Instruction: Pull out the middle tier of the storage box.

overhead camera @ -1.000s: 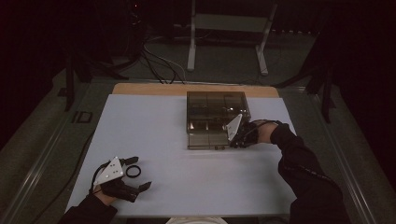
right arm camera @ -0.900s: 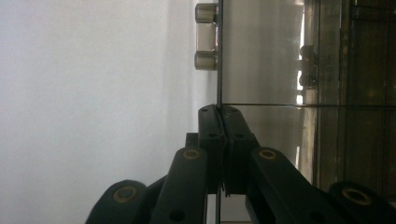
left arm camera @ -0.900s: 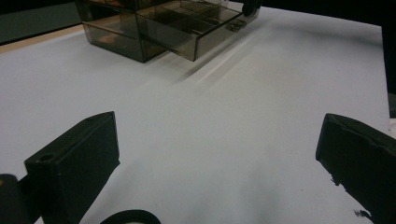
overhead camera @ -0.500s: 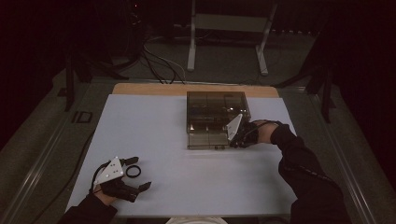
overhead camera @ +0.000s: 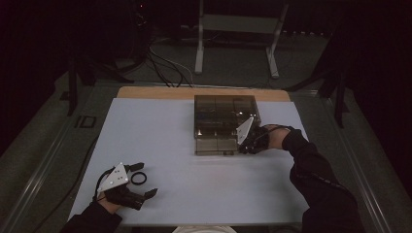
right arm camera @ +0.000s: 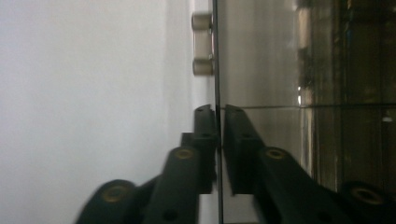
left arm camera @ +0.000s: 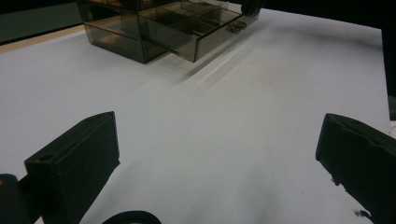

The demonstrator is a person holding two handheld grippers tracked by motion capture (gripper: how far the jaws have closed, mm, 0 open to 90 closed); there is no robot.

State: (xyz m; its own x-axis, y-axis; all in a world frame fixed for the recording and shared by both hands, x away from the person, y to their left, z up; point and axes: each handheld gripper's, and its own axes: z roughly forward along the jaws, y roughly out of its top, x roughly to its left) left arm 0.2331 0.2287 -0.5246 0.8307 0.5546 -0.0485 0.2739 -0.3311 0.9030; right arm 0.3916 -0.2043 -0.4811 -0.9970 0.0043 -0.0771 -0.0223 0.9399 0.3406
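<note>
In the middle of the frame the right hand-held gripper (overhead camera: 241,146) pinches the front wall of the drawer (overhead camera: 217,144) of the clear box (overhead camera: 224,112) on the tabletop (overhead camera: 160,131), while the left hand-held gripper (overhead camera: 141,178) waits spread wide at lower left beside a black ring (overhead camera: 138,178), so next comes, I think, a straight pull or push.

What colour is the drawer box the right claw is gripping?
Smoky brown, see-through plastic drawer box; clearest in the left gripper view.
</note>
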